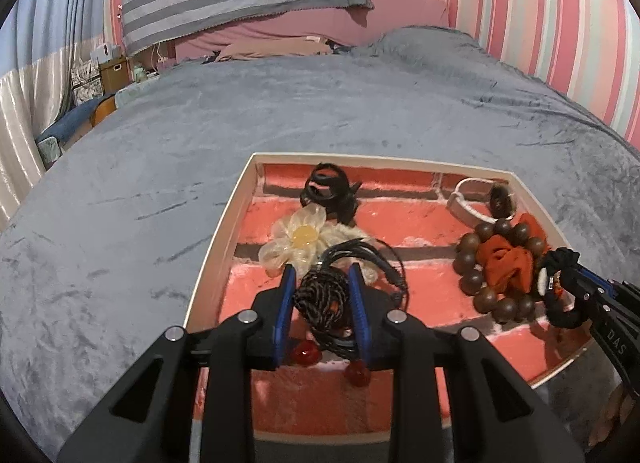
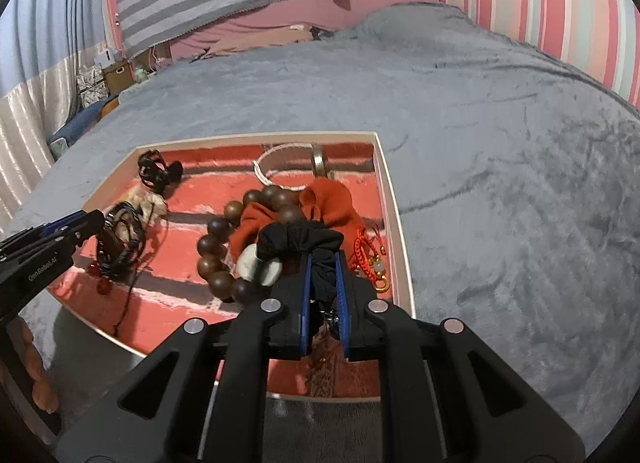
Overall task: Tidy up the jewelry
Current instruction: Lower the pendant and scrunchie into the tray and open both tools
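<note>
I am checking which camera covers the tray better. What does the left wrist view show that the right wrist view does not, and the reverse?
Only the left wrist view shows the pale fabric flower with a yellow centre clearly, and the left gripper closed on the black braided cord bundle with red beads.

Only the right wrist view shows the red knotted cord charm with gold clasp by the tray wall, and the right gripper shut on the black fabric scrunchie.

Both show the brick-patterned shallow tray, the brown wooden bead bracelet, the orange cloth and the black hair claw.
</note>
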{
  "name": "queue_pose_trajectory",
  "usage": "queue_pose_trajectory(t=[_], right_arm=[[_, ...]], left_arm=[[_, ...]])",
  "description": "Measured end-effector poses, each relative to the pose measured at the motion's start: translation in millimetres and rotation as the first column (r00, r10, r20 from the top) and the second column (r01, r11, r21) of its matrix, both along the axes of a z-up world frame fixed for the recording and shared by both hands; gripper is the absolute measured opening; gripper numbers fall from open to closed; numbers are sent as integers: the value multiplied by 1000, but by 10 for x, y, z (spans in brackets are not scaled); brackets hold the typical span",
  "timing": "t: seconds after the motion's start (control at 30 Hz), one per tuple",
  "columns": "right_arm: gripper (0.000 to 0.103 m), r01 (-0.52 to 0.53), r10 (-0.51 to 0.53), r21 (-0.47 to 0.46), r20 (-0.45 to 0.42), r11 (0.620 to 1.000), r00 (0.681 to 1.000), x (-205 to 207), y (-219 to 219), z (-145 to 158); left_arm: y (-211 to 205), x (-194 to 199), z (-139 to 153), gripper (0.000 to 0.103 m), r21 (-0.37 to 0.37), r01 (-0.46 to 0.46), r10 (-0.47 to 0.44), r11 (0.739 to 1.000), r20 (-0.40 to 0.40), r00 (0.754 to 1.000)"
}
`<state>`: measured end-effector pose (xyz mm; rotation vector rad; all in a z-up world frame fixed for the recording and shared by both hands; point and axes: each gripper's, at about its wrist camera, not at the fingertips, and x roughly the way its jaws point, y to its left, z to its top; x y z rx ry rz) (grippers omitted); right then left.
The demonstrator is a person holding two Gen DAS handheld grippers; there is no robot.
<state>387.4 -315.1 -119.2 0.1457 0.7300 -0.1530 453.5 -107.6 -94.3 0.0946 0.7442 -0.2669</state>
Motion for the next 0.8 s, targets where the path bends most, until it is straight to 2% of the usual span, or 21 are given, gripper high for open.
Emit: queue_pose_trajectory(t=[0.37, 0.43, 0.47, 0.53, 0.67, 0.7, 0.8], right_arm=[[12, -2, 0, -22, -77, 1000, 997, 165, -5, -144], [13, -4, 2, -27, -78, 1000, 997, 164, 7, -145], [14, -4, 1, -30, -77, 1000, 997, 161, 13, -145], [15, -2, -1, -34, -77, 999, 997, 153, 16, -153], [31, -9, 6, -36, -79, 999, 997, 142, 30, -142], [38, -11, 8, -41, -76, 999, 997, 127, 40, -129], [50, -15, 11, -68, -60, 998, 998, 62, 64, -67]], left_arm=[[57, 182, -151, 29, 26, -23, 25, 999, -59, 998], [69, 166, -148, 42, 34, -32, 34, 999, -61, 998], [79, 145, -142, 54, 41, -40, 43, 998, -55, 998], [96, 92, -115, 57, 40, -34, 36, 999, -39, 999], [96, 3, -66, 59, 43, -23, 25, 999, -34, 999], [94, -28, -51, 64, 45, -20, 21, 999, -30, 999], [99, -162, 29, 74, 49, -14, 14, 999, 0, 1000]])
